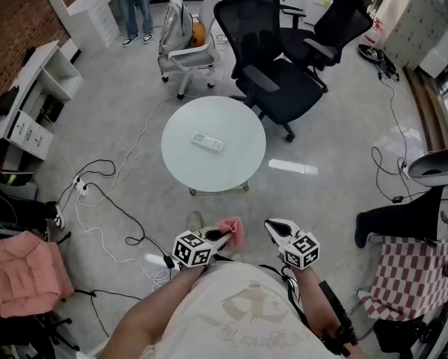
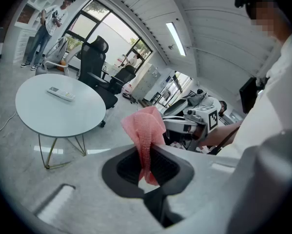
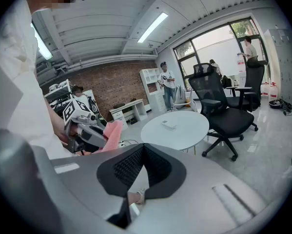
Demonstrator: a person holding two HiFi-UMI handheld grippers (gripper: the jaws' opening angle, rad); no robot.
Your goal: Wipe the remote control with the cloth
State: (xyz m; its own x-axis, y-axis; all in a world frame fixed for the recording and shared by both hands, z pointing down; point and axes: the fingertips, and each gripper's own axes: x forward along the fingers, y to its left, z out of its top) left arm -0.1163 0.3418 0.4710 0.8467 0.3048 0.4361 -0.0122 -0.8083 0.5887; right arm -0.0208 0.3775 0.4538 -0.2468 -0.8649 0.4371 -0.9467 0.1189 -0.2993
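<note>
My left gripper (image 1: 221, 236) pinched the pink cloth (image 1: 232, 229) in its jaws, above the floor. My right gripper (image 1: 277, 229) had its jaws pressed together, empty. The remote control (image 1: 207, 141) lay on the round white desk (image 1: 235, 169), well apart from both.

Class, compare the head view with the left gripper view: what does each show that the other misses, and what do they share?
Only the head view: a pink cushion at lower left and checked fabric at right. Only the left gripper view: ceiling lights and tall windows. Both: the round white table, the remote control lying on it, black office chairs, and the pink cloth held in the left tongs.
</note>
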